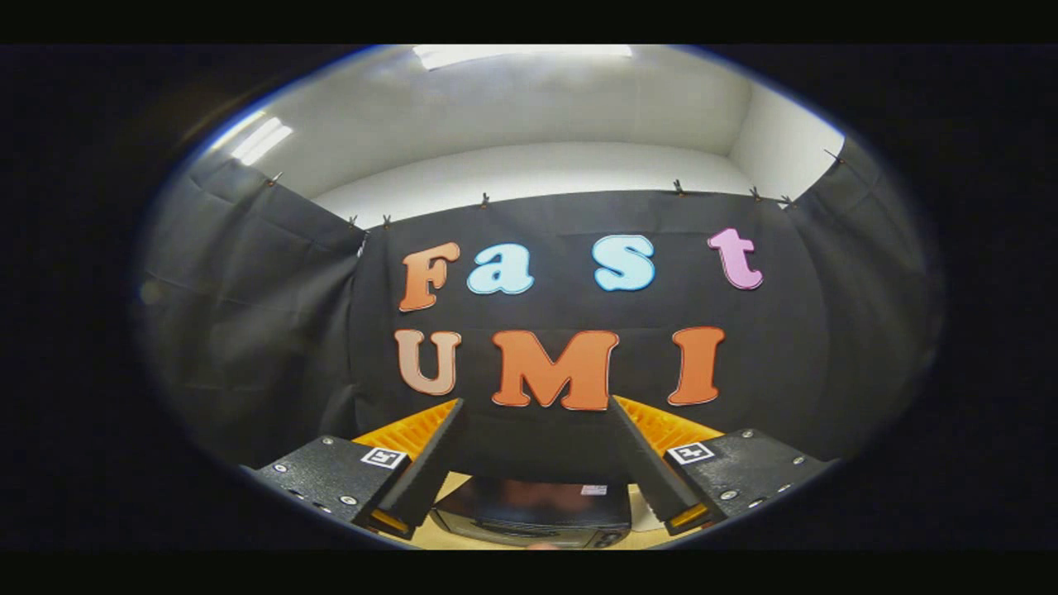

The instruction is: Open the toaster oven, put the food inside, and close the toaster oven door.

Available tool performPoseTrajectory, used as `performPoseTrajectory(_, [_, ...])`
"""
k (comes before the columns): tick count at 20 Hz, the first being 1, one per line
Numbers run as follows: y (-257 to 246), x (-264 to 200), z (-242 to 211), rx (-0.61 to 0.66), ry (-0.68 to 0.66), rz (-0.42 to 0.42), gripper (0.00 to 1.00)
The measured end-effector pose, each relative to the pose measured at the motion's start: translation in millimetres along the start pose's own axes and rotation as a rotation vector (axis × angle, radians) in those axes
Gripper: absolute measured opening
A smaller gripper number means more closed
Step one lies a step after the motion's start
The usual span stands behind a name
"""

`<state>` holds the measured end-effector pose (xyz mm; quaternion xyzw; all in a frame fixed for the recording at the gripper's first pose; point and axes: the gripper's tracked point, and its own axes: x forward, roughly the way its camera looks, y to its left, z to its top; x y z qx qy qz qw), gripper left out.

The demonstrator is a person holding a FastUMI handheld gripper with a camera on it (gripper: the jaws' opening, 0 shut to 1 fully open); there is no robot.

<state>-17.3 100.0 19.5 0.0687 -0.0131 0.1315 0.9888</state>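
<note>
Well, here is how things stand.
My gripper (pixel 537 401): held high, fingers spread wide apart, nothing between them.
Toaster oven (pixel 533 514): low between my fingers, on the pale table (pixel 640 539), near the black cloth wall (pixel 562 314); I see its dark top and a strip of its front.
Door: I cannot tell whether it is open or closed.
Food: hidden from me.
Progress: this would suit either an oven awaiting food or one already loaded and closed.

Beyond the jaws hangs the black cloth wall (pixel 562 215), held along its top edge by small clips (pixel 484 199). Above it show a white wall (pixel 529 169) and ceiling lights (pixel 521 53). Below the jaws lies the pale bench (pixel 438 541)
</note>
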Motion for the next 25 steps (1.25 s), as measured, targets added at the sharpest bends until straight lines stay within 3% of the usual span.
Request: performPoseTrajectory(25, [9.4,-4.2,2.1,0.021,-0.002,0.031,0.98])
